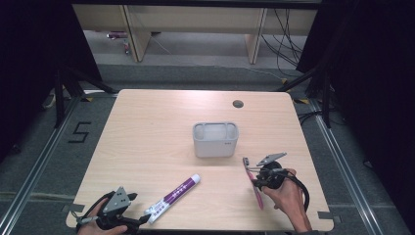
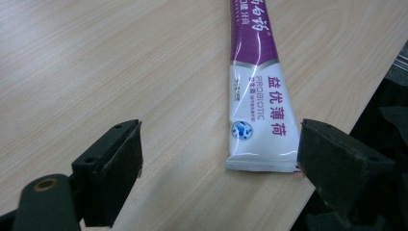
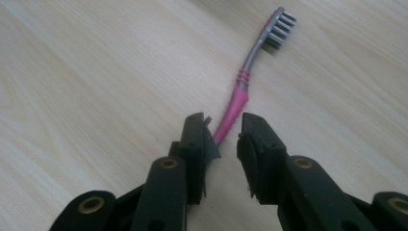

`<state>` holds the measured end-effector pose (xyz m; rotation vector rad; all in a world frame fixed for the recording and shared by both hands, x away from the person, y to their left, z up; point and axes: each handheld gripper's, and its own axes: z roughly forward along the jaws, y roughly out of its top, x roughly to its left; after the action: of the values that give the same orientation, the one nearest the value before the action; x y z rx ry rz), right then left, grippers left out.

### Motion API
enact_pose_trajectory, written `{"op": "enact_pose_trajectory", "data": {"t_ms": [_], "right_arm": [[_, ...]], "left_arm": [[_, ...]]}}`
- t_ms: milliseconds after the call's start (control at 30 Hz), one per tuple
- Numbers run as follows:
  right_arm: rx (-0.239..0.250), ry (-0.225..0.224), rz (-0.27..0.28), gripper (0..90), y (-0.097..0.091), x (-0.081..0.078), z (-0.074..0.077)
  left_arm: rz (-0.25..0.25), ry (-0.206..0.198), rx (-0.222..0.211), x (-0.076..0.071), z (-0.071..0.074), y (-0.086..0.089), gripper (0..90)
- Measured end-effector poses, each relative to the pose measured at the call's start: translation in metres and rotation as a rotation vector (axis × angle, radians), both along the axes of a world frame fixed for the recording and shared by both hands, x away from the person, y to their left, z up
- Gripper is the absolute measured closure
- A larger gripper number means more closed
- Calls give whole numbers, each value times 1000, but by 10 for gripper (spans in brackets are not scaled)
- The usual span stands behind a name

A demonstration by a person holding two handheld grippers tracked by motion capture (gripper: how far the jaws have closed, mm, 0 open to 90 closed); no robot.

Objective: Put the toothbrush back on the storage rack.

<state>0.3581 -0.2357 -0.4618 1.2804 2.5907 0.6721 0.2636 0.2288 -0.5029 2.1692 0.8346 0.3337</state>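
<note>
right gripper (image 3: pixel 225 139): jaws parted, straddling pink toothbrush (image 3: pixel 240 94), no clamp | left gripper (image 2: pixel 219 159): jaws wide, toothpaste tube (image 2: pixel 257 96) end between, ungripped

toothpaste tube (image 2: pixel 257 91) cap cropped, toothbrush (image 3: pixel 250 72) handle hidden

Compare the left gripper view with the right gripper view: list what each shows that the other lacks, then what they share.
Left gripper view: the flat crimped end of the purple and white toothpaste tube lying between widely parted jaws, beside the table's edge.

Right gripper view: the pink and grey toothbrush, its handle running between jaws that stand slightly apart and do not clamp it.

Both: the pale wooden table and two black jaws.
</note>
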Motion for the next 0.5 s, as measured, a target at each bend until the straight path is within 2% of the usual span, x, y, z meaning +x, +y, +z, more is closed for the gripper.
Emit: {"op": "enact_pose_trajectory", "data": {"t_ms": [33, 167, 333, 367, 400, 433, 500], "right_arm": [[-9, 2, -13, 714, 1, 1, 0], [-5, 16, -5, 711, 2, 5, 2], [-32, 25, -23, 708, 5, 9, 3], [-38, 29, 6, 706, 5, 10, 3], [-38, 29, 6, 706, 5, 10, 3], [-39, 39, 4, 706, 6, 11, 2], [-62, 56, -9, 707, 8, 14, 0]], "left_arm": [[0, 0, 0, 0, 0, 0, 156], [-2, -1, 1, 0, 0, 0, 157], [1, -1, -7, 0, 0, -1, 156], [0, -1, -5, 0, 0, -1, 156], [0, -1, -5, 0, 0, -1, 156], [-9, -5, 16, 0, 0, 0, 156], [-8, -2, 9, 0, 0, 0, 156]]}}
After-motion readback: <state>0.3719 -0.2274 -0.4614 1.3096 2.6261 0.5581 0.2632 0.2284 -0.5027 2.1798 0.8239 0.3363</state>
